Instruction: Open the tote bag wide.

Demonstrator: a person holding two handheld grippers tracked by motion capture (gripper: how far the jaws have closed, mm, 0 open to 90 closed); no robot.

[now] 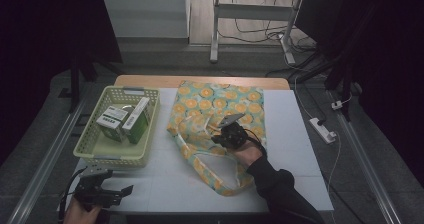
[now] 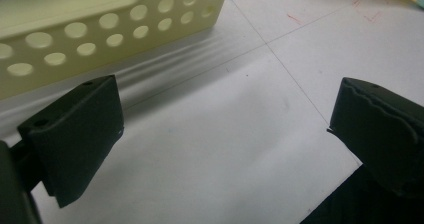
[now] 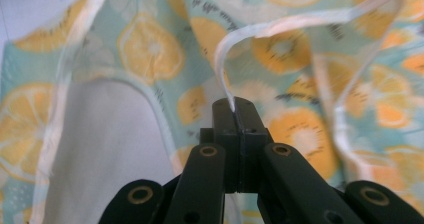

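Note:
A cloth bag [image 1: 220, 106] printed with orange slices on pale green lies flat in the middle of the white table. My right gripper [image 1: 220, 133] rests on it, jaws together. In the right gripper view the right gripper [image 3: 235, 106] is shut on the pale edge of the bag's strap [image 3: 260, 31], which arches up from the jaw tips over the bag [image 3: 150, 49]. My left gripper [image 1: 126, 190] sits at the table's front left corner, apart from the bag. In the left gripper view the left gripper [image 2: 225, 119] is open, with bare table between its jaws.
A pale yellow perforated basket [image 1: 92, 149] stands at the left with green and white boxes [image 1: 131, 119] inside; its wall [image 2: 100, 34] is just ahead of my left gripper. A power strip [image 1: 322, 129] lies on the floor to the right. A desk frame [image 1: 215, 29] stands beyond the table.

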